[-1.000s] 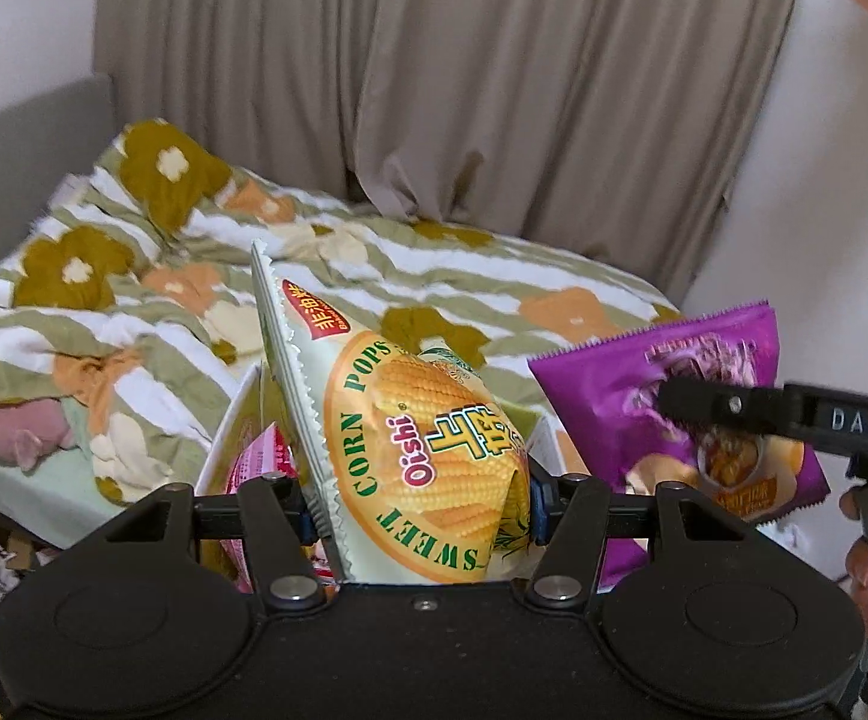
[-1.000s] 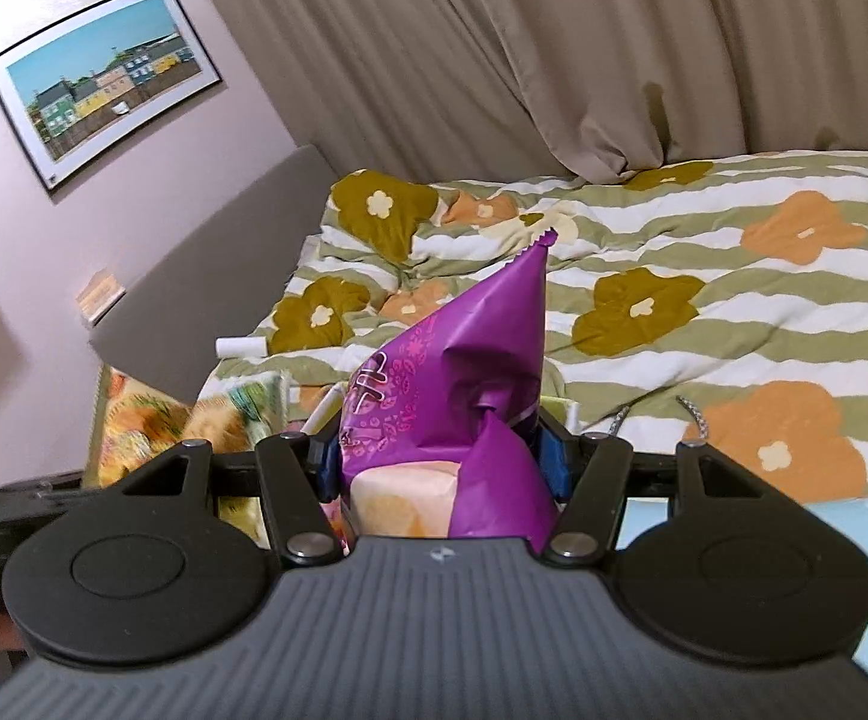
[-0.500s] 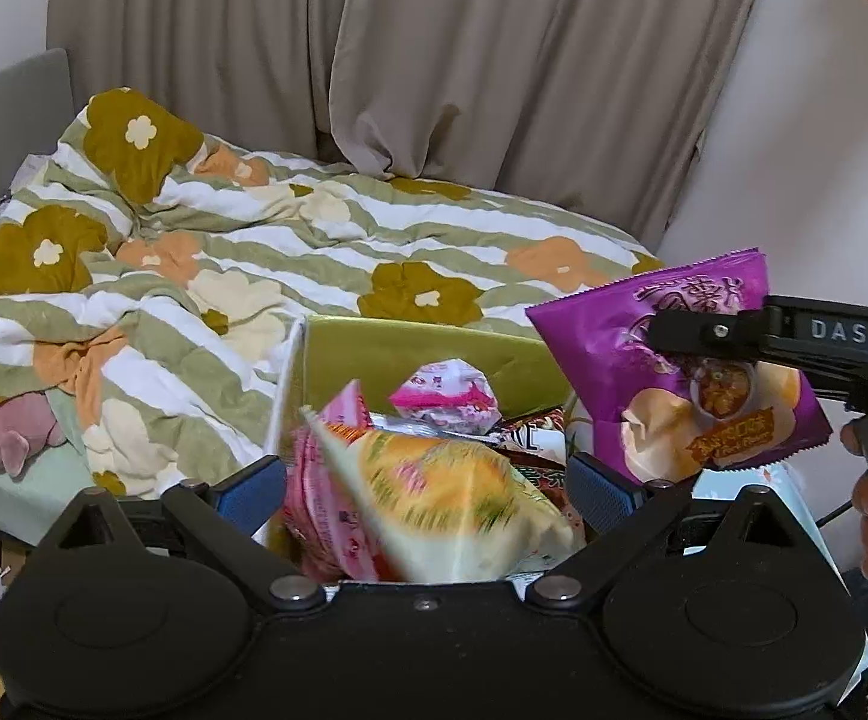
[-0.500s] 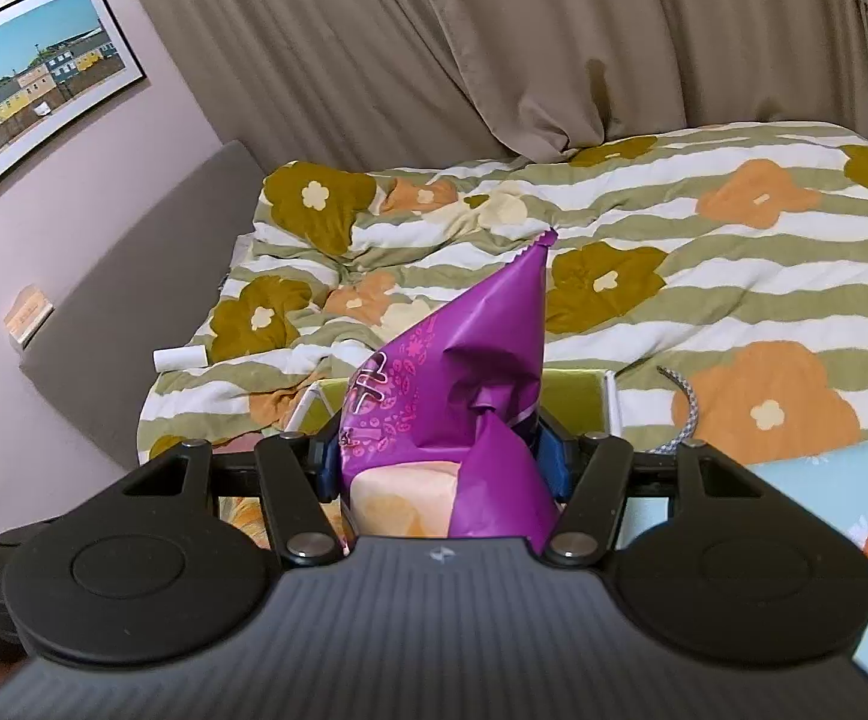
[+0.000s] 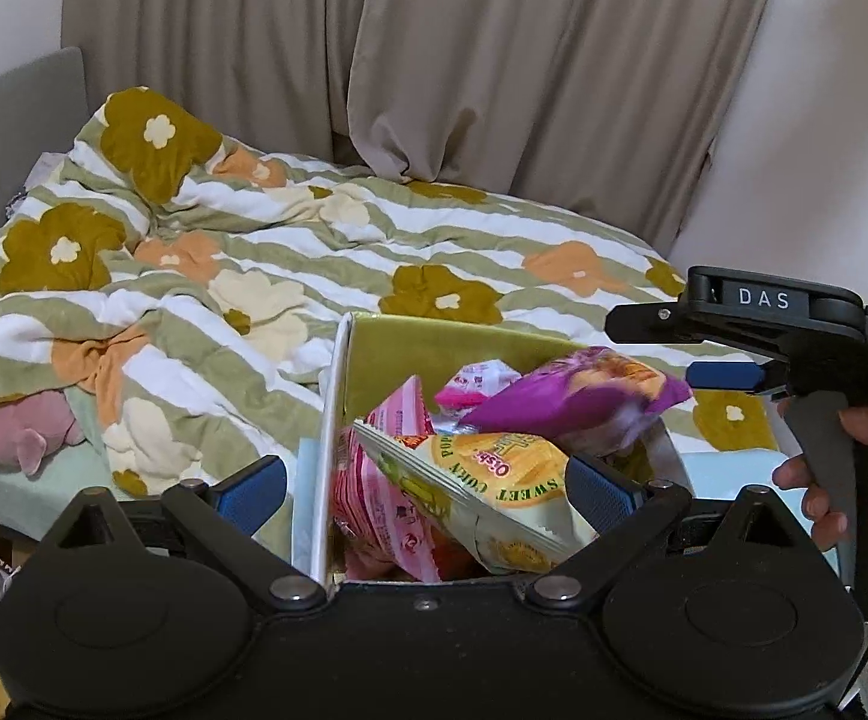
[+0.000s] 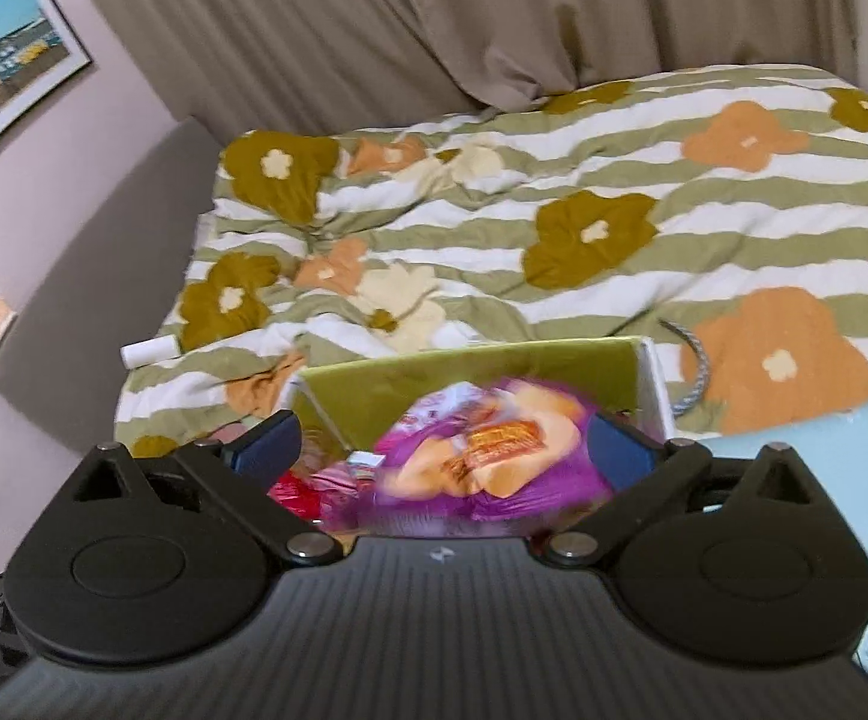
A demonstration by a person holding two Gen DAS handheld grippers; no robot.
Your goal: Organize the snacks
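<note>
A box (image 5: 386,354) with white walls and a green lining stands on the bed, holding several snack packs. The yellow Sweet Corn Pops bag (image 5: 493,480) lies loose on top of pink packs (image 5: 374,498). My left gripper (image 5: 425,486) is open above it, pads well clear. The purple chip bag (image 5: 571,396) rests on the pile, blurred in the right wrist view (image 6: 481,450). My right gripper (image 6: 442,444) has its jaws opening, the bag free between them. It also shows at the right of the left wrist view (image 5: 652,351).
A flowered striped duvet (image 5: 314,276) covers the bed behind the box (image 6: 434,372), with beige curtains beyond. A pink plush toy (image 5: 8,432) lies at left, a white roll (image 6: 152,353) and a braided cable (image 6: 694,372) on the duvet. A person's hand (image 5: 853,438) grips the right handle.
The left gripper opened and the corn bag fell into the box. The right gripper then opened and the purple bag dropped onto the pile. Both grippers moved down toward the box.
</note>
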